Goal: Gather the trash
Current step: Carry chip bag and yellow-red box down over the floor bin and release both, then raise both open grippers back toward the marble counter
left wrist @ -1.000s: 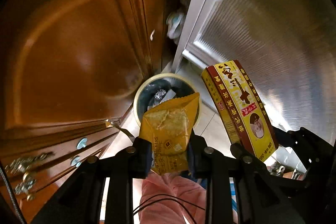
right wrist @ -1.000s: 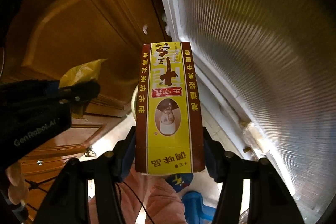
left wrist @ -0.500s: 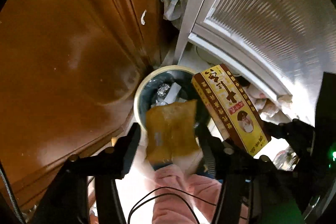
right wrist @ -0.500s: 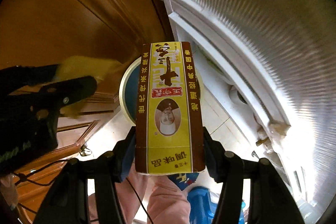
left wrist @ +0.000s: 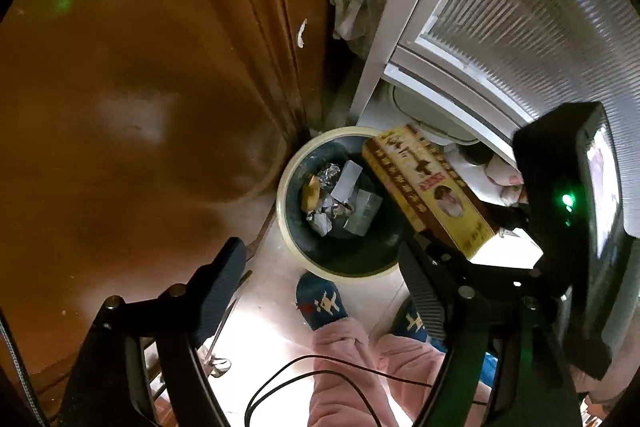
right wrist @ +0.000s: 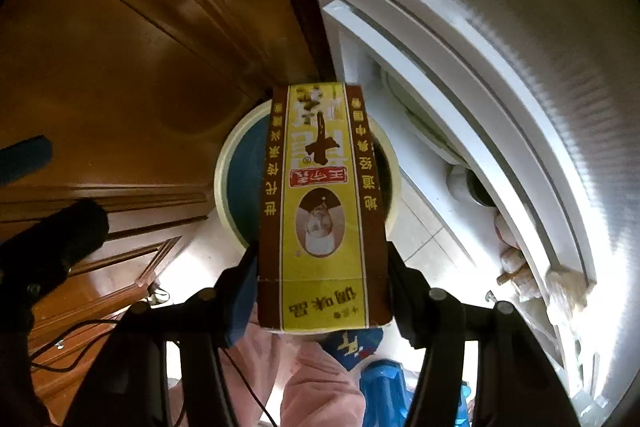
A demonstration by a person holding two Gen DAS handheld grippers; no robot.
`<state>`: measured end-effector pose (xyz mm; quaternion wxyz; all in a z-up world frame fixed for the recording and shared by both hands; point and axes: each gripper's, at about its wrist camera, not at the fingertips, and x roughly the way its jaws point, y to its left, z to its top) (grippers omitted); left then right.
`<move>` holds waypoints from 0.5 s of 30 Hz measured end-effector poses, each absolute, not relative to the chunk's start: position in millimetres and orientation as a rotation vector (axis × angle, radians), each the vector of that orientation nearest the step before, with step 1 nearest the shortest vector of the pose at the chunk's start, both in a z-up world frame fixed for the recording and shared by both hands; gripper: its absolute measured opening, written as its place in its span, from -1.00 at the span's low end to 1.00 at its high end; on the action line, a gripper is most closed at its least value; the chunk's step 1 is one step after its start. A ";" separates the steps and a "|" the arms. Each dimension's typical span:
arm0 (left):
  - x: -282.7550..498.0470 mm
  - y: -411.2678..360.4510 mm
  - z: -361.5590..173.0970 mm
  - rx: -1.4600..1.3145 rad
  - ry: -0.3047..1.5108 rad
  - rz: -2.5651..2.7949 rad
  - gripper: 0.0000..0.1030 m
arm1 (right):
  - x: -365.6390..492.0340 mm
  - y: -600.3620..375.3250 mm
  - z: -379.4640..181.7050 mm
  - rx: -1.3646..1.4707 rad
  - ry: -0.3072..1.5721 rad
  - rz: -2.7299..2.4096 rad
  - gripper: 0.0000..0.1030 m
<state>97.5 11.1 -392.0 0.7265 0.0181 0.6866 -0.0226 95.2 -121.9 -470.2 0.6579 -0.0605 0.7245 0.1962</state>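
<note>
Trash goes near to far: the left gripper [left wrist: 320,275] stands wide with nothing between its ribbed pads, its jaws just having opened. The right gripper [right wrist: 320,291] clamps a flat yellow-brown carton [right wrist: 322,195] by its lower edges, held over the round cream-rimmed bin [left wrist: 285,211]. Inside lie crumpled foil [left wrist: 330,173], paper and a yellow wrapper [left wrist: 310,191]. Beyond, glossy wood cabinet [left wrist: 140,87].

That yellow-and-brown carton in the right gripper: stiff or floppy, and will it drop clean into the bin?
The carton probably handles stiff: its edges stay straight between the right gripper pads. Its end looks open, so it is likely empty and light. Long and narrow, held above the bin, it may tip on release and lean on the rim.
</note>
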 end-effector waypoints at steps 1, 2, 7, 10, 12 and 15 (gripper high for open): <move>97.4 11.7 -391.0 0.041 1.509 -0.048 0.51 | 96.6 -122.2 -471.6 -0.139 1.634 0.448 0.14; 97.4 12.4 -390.1 0.039 1.504 -0.045 0.51 | 97.1 -121.3 -470.8 -0.141 1.624 0.448 0.14; 96.2 14.8 -387.4 0.017 1.500 -0.031 0.52 | 99.4 -121.4 -464.5 -0.143 1.594 0.437 0.38; 96.0 13.9 -385.7 0.015 1.498 -0.029 0.53 | 99.5 -123.1 -461.7 -0.136 1.584 0.432 0.38; 95.5 12.4 -384.7 0.019 1.494 -0.028 0.54 | 98.6 -121.5 -460.1 -0.134 1.583 0.426 0.38; 94.3 9.9 -381.4 0.022 1.491 -0.026 0.61 | 98.7 -126.4 -453.7 -0.126 1.577 0.419 0.38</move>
